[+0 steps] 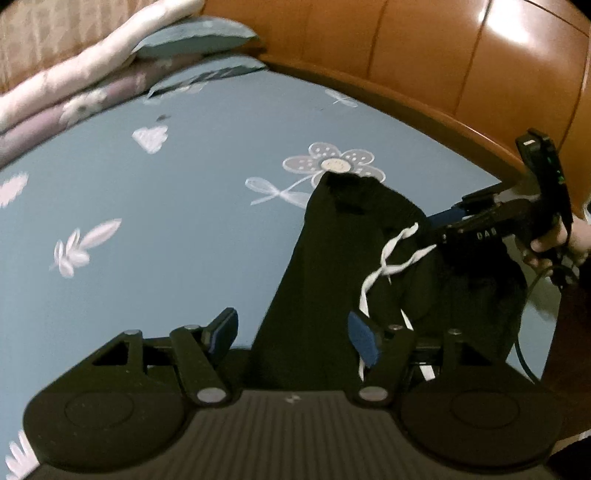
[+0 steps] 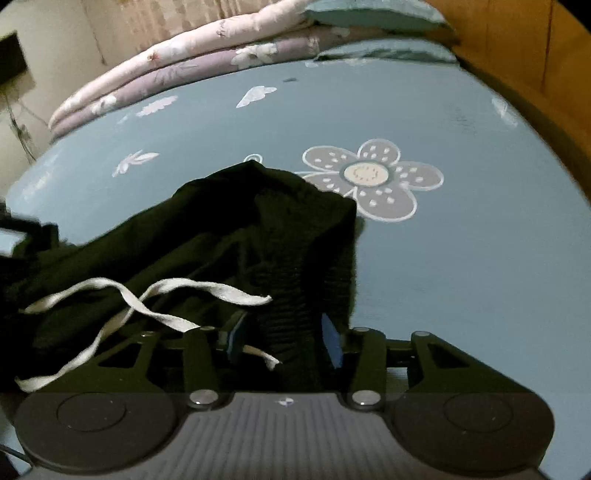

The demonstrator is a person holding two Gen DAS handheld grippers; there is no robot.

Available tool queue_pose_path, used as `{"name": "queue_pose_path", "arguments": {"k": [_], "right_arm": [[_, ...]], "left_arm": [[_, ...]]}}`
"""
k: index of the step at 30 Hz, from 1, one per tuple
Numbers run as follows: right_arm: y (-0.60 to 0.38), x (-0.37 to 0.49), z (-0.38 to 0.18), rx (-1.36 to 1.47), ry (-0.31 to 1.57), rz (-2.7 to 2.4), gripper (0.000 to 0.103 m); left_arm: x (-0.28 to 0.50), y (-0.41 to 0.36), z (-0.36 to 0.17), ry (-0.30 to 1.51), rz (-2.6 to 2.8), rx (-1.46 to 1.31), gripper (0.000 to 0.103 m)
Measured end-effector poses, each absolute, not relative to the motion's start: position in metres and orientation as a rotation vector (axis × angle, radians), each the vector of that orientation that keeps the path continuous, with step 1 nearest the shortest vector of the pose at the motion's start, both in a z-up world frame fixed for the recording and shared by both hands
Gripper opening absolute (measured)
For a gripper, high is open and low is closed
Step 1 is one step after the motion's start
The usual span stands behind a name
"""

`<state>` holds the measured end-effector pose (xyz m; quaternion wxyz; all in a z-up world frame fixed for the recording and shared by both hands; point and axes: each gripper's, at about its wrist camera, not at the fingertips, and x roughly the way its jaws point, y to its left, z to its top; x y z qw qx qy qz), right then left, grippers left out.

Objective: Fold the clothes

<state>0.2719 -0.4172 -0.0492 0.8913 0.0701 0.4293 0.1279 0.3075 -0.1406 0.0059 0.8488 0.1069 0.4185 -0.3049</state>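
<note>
Left gripper (image 1: pixel 291 334) spread, right gripper (image 2: pixel 284 338) parted, black garment (image 2: pixel 258 236) loose between both.

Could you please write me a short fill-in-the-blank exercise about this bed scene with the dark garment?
1. The black garment lies on a bedsheet whose colour is ____.
2. The drawstring lying across the garment is ____ in colour.
3. The large pattern printed on the sheet beside the garment is a ____.
4. The folded quilts at the far edge of the bed are stacked beside a pillow, and the headboard is made of ____.

Missing words: blue; white; flower; wood
</note>
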Motion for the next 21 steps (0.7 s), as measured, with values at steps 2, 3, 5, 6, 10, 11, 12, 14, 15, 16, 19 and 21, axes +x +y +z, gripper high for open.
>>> {"name": "queue_pose_path", "arguments": {"k": [2, 3, 5, 6, 10, 11, 12, 14, 15, 16, 19, 21], "right_arm": [[-0.417, 0.269, -0.046, 0.164, 0.885, 0.261, 0.029], [-0.417, 0.267, -0.044, 0.161, 0.877, 0.245, 0.024], [-0.42, 0.262, -0.036, 0.156, 0.848, 0.202, 0.013], [-0.421, 0.26, -0.031, 0.155, 0.833, 0.18, 0.01], [-0.431, 0.259, -0.025, 0.132, 0.831, 0.096, 0.007], [-0.43, 0.26, -0.029, 0.118, 0.846, 0.069, 0.006], [-0.429, 0.261, -0.034, 0.103, 0.862, 0.043, 0.007], [-0.425, 0.26, -0.039, 0.088, 0.875, -0.001, 0.009], [-0.423, 0.254, -0.034, 0.093, 0.857, -0.019, 0.014], [-0.419, 0.248, -0.027, 0.099, 0.835, -0.039, 0.016], [-0.407, 0.226, -0.007, 0.126, 0.774, -0.072, 0.029], [-0.394, 0.21, 0.0, 0.167, 0.749, -0.064, 0.038]], "left_arm": [[0.304, -0.138, 0.005, 0.888, -0.633, 0.217, 0.067], [0.301, -0.137, 0.005, 0.89, -0.628, 0.215, 0.067], [0.296, -0.134, 0.007, 0.887, -0.624, 0.216, 0.067], [0.293, -0.133, 0.009, 0.884, -0.624, 0.216, 0.067], [0.287, -0.124, 0.015, 0.871, -0.624, 0.211, 0.07], [0.286, -0.122, 0.016, 0.871, -0.619, 0.213, 0.07], [0.285, -0.119, 0.017, 0.873, -0.613, 0.215, 0.071], [0.284, -0.113, 0.019, 0.87, -0.596, 0.217, 0.07], [0.281, -0.108, 0.021, 0.866, -0.589, 0.218, 0.071], [0.279, -0.103, 0.024, 0.861, -0.583, 0.219, 0.071], [0.269, -0.083, 0.031, 0.851, -0.565, 0.216, 0.071], [0.26, -0.071, 0.033, 0.854, -0.56, 0.218, 0.071]]}}
